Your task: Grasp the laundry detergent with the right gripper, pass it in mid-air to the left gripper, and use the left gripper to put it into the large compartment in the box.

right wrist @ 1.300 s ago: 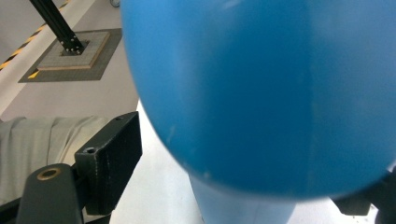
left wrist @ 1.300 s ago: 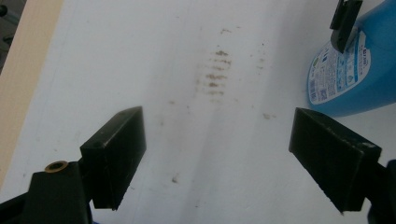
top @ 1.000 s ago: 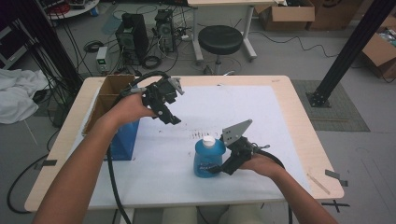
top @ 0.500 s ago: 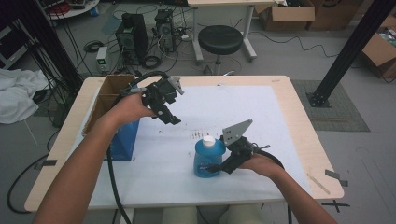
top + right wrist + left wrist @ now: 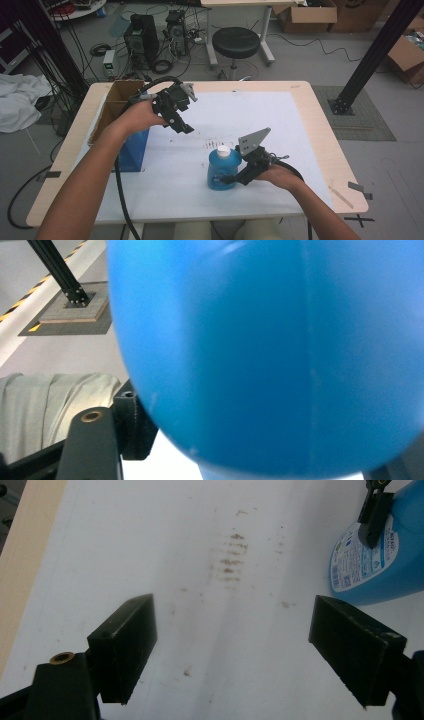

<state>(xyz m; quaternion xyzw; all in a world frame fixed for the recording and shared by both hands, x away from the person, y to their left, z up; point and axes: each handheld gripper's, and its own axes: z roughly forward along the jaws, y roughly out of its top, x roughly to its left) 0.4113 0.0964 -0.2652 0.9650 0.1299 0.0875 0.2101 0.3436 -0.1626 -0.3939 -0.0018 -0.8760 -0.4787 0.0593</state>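
A blue bottle (image 5: pixel 222 170) with a white cap stands upright on the white mat near the table's front. My right gripper (image 5: pixel 231 178) comes at it from the right. Its jaws have just been closing on the bottle's body, and the pads now press both sides. In the right gripper view the bottle (image 5: pixel 275 355) bulges between the jaws, with one finger (image 5: pixel 132 427) against its side. My left gripper (image 5: pixel 184 126) hovers over the mat at the left, open and holding nothing. The left gripper view looks past its own open jaws (image 5: pixel 235 650) to the bottle (image 5: pixel 395 565) and one right finger (image 5: pixel 372 522) on the label.
A cardboard box (image 5: pixel 117 100) with a blue side stands at the table's left edge, beside my left forearm. Brown smudges (image 5: pixel 230 560) mark the white mat (image 5: pixel 280 120) between the grippers. Beyond the table stand a stool (image 5: pixel 236 40) and a black post (image 5: pixel 372 55).
The right gripper's jaws have drawn in onto the blue bottle. Both hands and the bottle have kept their places.
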